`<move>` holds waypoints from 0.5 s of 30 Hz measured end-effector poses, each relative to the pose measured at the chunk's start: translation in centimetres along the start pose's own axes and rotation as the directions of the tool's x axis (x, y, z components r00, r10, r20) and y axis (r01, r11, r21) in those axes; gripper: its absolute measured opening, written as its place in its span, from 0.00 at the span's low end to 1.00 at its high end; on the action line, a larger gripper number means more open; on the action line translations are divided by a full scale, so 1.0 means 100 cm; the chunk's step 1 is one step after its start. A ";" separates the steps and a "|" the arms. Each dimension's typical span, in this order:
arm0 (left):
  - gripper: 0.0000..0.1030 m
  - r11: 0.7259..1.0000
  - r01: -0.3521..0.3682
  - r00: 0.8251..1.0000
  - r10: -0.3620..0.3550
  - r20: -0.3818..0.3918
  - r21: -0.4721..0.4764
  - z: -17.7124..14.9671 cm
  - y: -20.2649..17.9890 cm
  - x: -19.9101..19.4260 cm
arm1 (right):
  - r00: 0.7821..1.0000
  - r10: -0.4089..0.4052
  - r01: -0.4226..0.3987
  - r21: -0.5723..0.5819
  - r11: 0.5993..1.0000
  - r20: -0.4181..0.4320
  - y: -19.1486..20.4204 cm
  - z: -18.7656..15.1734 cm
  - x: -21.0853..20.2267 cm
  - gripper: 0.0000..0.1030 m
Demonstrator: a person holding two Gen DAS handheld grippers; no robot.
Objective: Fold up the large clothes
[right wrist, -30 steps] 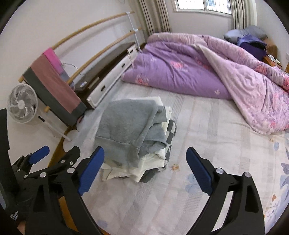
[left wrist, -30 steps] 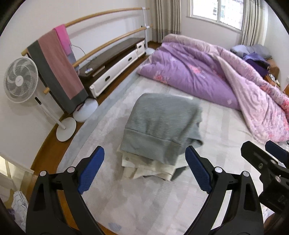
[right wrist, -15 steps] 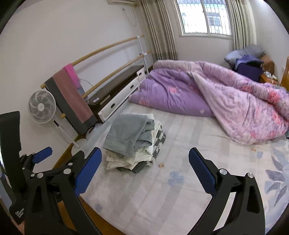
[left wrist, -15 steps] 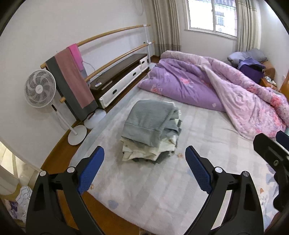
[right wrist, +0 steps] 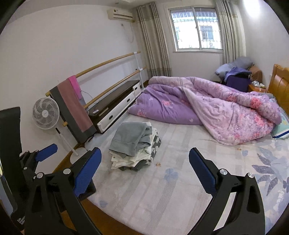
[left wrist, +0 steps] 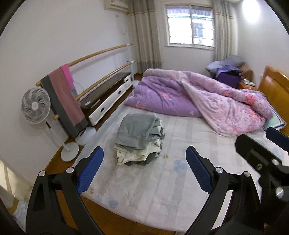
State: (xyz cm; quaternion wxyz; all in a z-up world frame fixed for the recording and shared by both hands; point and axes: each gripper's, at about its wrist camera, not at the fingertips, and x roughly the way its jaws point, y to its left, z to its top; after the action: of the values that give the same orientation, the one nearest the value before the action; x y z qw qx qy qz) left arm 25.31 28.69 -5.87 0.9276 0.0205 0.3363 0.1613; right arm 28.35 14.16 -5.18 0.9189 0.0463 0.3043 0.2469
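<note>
A stack of folded soft garments topped by a grey fleece piece [left wrist: 138, 129] is seen near the bed's [left wrist: 162, 189] left edge. Both the left gripper [left wrist: 144, 170] and right gripper [right wrist: 144, 171] are held empty, jaws apart, well back. The limp, light cloth would likely be best gripped at hems.

Black gripper [left wrist: 144, 168], blue pads [left wrist: 89, 170]

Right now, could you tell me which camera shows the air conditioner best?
The right wrist view: the air conditioner appears whole on the wall. The left wrist view catches only its lower part at the frame's top edge.
</note>
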 end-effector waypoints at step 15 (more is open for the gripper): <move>0.93 0.995 0.086 0.990 -0.091 0.103 0.054 -0.013 0.001 -0.098 | 0.980 -0.152 0.153 0.000 0.988 0.131 0.010 -0.020 -0.102 0.93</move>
State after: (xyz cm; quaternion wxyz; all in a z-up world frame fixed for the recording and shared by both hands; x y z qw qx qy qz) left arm 17.41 25.62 -0.82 0.9495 0.0370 0.2913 0.1103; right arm 19.67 9.97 -1.11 0.9533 0.0345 0.2449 0.1735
